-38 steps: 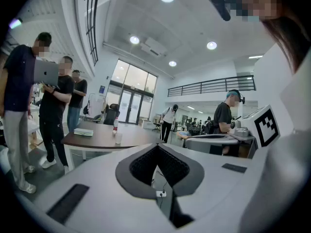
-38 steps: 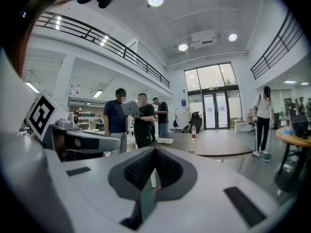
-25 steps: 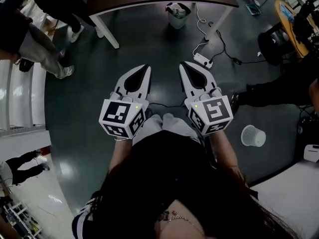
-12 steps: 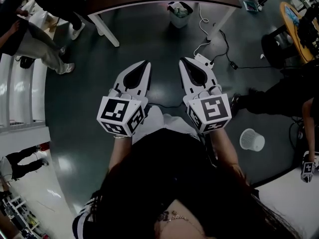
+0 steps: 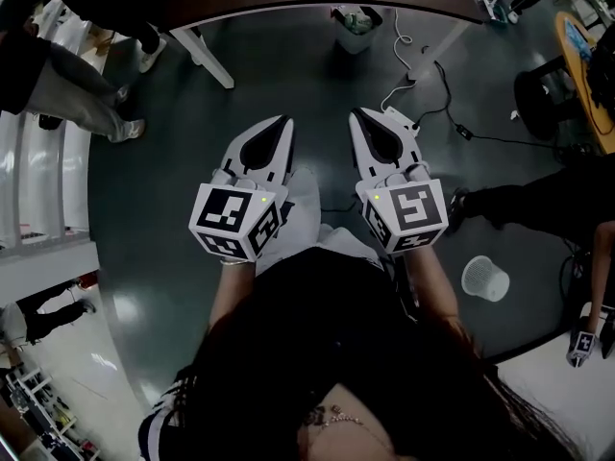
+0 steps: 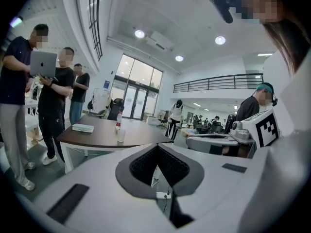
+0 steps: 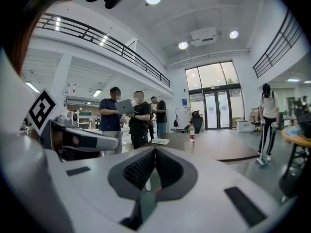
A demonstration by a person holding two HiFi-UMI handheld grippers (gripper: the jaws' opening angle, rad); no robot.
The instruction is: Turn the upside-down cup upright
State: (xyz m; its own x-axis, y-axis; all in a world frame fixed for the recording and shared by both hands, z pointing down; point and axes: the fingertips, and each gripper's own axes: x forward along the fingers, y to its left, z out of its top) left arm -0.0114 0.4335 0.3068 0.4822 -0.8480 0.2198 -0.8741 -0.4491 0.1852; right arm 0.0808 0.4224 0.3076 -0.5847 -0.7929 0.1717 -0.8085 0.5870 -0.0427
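Both grippers are held out in front of the person over the dark floor (image 5: 173, 209). The left gripper (image 5: 280, 127) and the right gripper (image 5: 362, 120) each have their jaws closed pad to pad with nothing between them. The cup (image 6: 120, 135) stands on the brown worktop (image 6: 141, 139), straight ahead and well apart from both sets of jaws, with open floor between. From the head view it sits roughly on the line midway between the two grippers, so I judge neither hand clearly nearer. In the left gripper view it falls a little to the left of the jaw line. Its long axis is vertical, but it is too small to tell which end is up. On the worktop I count one cup, one bottle (image 6: 119, 120) just behind it and one book (image 6: 82, 128) further left. The task has not yet begun at the cup.
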